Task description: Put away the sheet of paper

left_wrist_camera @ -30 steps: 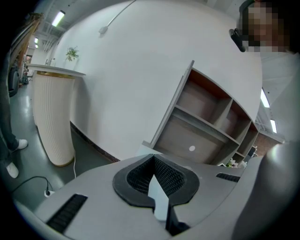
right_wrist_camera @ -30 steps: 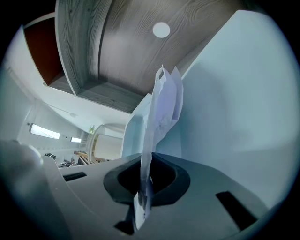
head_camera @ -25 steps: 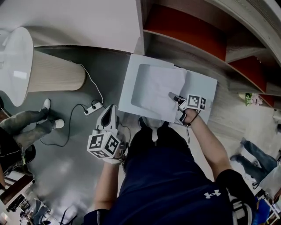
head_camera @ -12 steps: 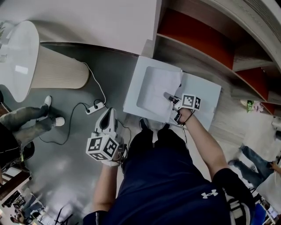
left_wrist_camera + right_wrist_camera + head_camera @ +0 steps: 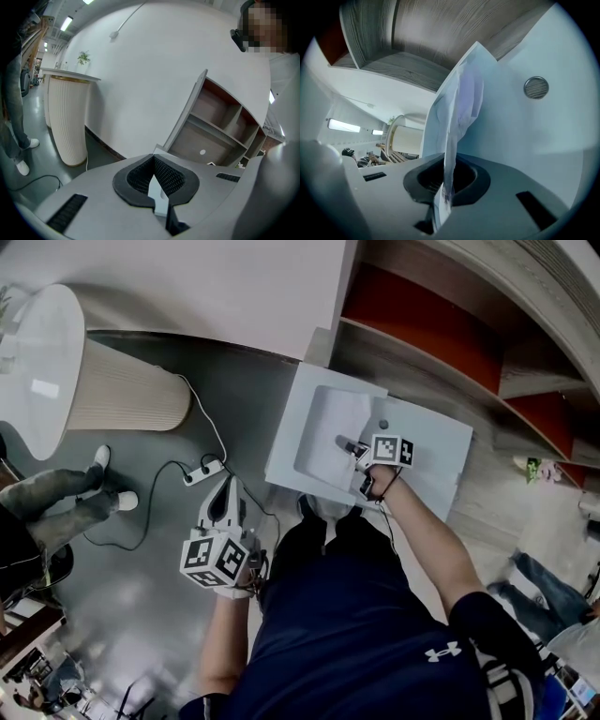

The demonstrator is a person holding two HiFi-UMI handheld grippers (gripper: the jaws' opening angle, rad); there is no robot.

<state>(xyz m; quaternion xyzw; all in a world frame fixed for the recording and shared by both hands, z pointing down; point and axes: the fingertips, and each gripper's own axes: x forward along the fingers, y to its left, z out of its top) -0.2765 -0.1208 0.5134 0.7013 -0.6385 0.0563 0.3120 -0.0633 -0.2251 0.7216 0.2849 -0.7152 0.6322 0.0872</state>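
**A:** What does your right gripper point(image 5: 345, 442) point(image 5: 447, 180) have?

**B:** Its jaws are clamped tight on the thin white sheet of paper point(image 5: 328, 432) point(image 5: 457, 108). You hold the sheet by one edge.

**A:** Where is the sheet?

**B:** It is over the white box-shaped cabinet point(image 5: 431, 460) right in front of your legs. It lies on the left half of the cabinet's top, in a sunken part there. In the right gripper view the sheet stands up out of your jaws, a bit bent. The small round grey knob point(image 5: 382, 425) point(image 5: 536, 87) sits on the white panel just beside it.

**A:** And your left gripper point(image 5: 229, 486) point(image 5: 153, 157)?

**B:** Its jaws are pressed together at the tips, with nothing between them. You hold it over the smooth grey floor point(image 5: 150, 549), apart from the cabinet's left edge.

**A:** What else is near you?

**B:** A white power strip with a cord point(image 5: 202, 470) lies on the floor beyond your left gripper. Past it is a tall white ribbed stand with a round top point(image 5: 122, 395) point(image 5: 68, 117). Behind the cabinet is a wooden shelf with a red back point(image 5: 422, 320).
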